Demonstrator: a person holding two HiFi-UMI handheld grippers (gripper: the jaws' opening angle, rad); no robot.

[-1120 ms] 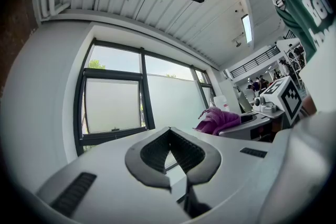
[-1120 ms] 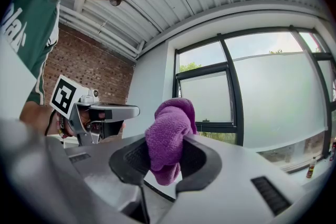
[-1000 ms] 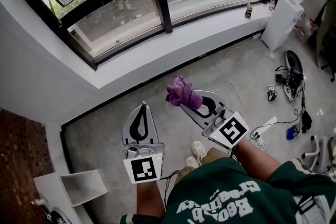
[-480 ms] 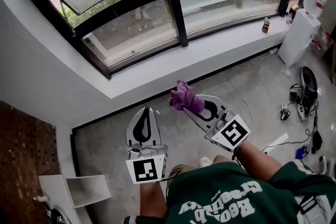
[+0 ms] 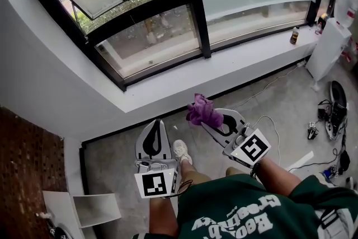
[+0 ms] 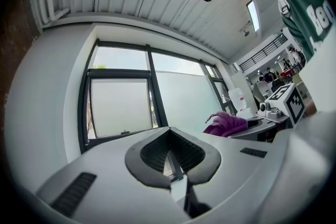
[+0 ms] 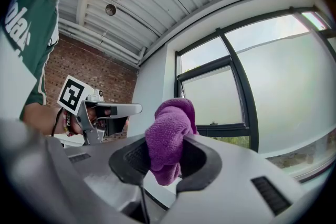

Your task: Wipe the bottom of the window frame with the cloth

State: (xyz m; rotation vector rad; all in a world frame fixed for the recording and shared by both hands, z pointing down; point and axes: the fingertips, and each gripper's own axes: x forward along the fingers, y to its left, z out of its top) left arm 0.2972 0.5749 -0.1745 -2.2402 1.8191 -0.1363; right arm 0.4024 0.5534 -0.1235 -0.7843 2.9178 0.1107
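Since a second ago the window has drawn nearer and lower in the head view, and a white shoe [image 5: 180, 149] now shows on the floor [image 5: 109, 148] between my two grippers. My left gripper [image 5: 156, 124] points at the wall under the white sill [image 5: 184, 87], its fingers closed tip to tip with nothing in them. My right gripper [image 5: 216, 118] sits just beside it, angled toward the sill, with the purple cloth [image 5: 202, 111] bunched at its fingers. The cloth is short of the sill and well apart from the black bottom rail of the window frame [image 5: 162, 69]. A small bottle [image 5: 294, 36] stands far along the sill to my right.

From the left gripper view, my left gripper [image 6: 170, 136] has its dark fingers [image 6: 144, 157] meeting at the front, empty, with only a sliver of light between them lower down. Beyond them stands the window frame [image 6: 151, 86], and the cloth [image 6: 227, 124] shows off to the side.

From the right gripper view, my right gripper [image 7: 167, 159] is clamped on the cloth [image 7: 168, 139], which sticks up above the fingers [image 7: 202, 162] and hangs a little below them. The left gripper [image 7: 113, 110] is to one side, and the bottom rail [image 7: 226, 128] of the frame lies behind the cloth, not touched.
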